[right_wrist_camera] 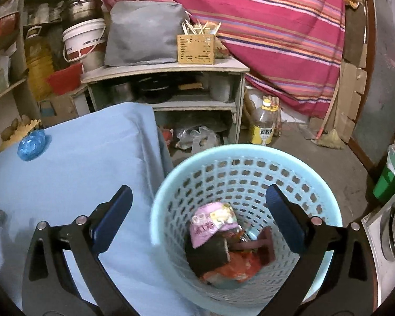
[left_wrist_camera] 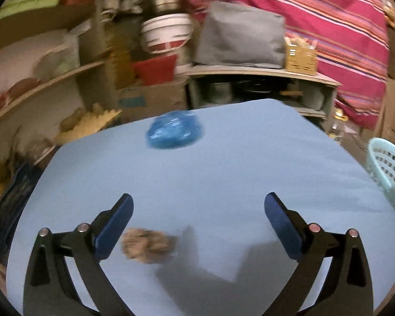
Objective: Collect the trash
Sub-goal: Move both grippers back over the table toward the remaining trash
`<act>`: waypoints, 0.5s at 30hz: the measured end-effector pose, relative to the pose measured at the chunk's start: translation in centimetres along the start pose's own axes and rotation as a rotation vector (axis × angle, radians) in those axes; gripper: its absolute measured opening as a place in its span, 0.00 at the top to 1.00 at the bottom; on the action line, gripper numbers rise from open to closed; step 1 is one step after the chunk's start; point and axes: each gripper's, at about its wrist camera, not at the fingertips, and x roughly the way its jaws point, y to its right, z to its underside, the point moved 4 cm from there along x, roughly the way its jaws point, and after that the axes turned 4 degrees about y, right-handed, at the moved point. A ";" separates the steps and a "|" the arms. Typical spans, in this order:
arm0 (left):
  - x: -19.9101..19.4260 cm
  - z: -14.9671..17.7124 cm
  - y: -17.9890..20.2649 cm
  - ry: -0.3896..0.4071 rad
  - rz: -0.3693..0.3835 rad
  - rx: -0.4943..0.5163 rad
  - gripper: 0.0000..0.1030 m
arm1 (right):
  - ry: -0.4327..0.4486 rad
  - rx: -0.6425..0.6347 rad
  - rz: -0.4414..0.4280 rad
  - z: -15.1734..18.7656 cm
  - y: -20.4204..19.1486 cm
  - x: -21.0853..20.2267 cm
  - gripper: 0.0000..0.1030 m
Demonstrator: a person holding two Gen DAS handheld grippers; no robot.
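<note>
On the blue-covered table (left_wrist_camera: 223,158), at the far left of the scene, the left claw (left_wrist_camera: 198,205) hangs with its fingers spread wide and nothing between the pads, angled down at the cloth. Just inside its left finger, low and close, lies a crumpled brown wad (left_wrist_camera: 148,246), blurred but apparently paper; it looks like the nearest piece of trash to collect, and the spread fingers suit a grab at it. Farther ahead of that claw, toward the table's far edge, sits a scrunched blue plastic bag (left_wrist_camera: 174,133), well apart from the brown wad and likely the piece to fetch after it. Off to the claw's right, the rim of a pale blue basket (left_wrist_camera: 387,168) shows beside the table. To the right, the right claw (right_wrist_camera: 198,200) is held over that same basket (right_wrist_camera: 250,152), which stands on the floor against the table's side, within easy reach of both hands. Its fingers too stand wide apart and hold nothing; its left finger hangs over the cloth, its right over the basket's inner wall. Below and between them, at the basket's bottom, rest a pink wrapper (right_wrist_camera: 213,221), an orange wrapper (right_wrist_camera: 239,266) and other scraps, judged to be trash already collected.
</note>
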 end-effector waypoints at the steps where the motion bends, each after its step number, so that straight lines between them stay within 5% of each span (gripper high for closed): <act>1: 0.1 0.2 -0.9 -0.012 -0.002 -0.011 0.05 | 0.007 0.002 -0.001 -0.1 -0.6 0.0 0.04; 11: 2.4 3.0 -4.9 -0.141 0.058 -0.084 0.07 | -0.028 -0.035 -0.025 0.2 -5.6 1.6 0.04; 13: 2.8 3.1 -5.0 -0.153 0.062 -0.084 0.17 | -0.035 -0.046 -0.038 0.3 -6.8 2.0 0.04; 15: 3.7 3.4 -4.7 -0.200 0.104 -0.093 0.38 | -0.048 -0.057 -0.050 0.4 -7.9 2.3 0.04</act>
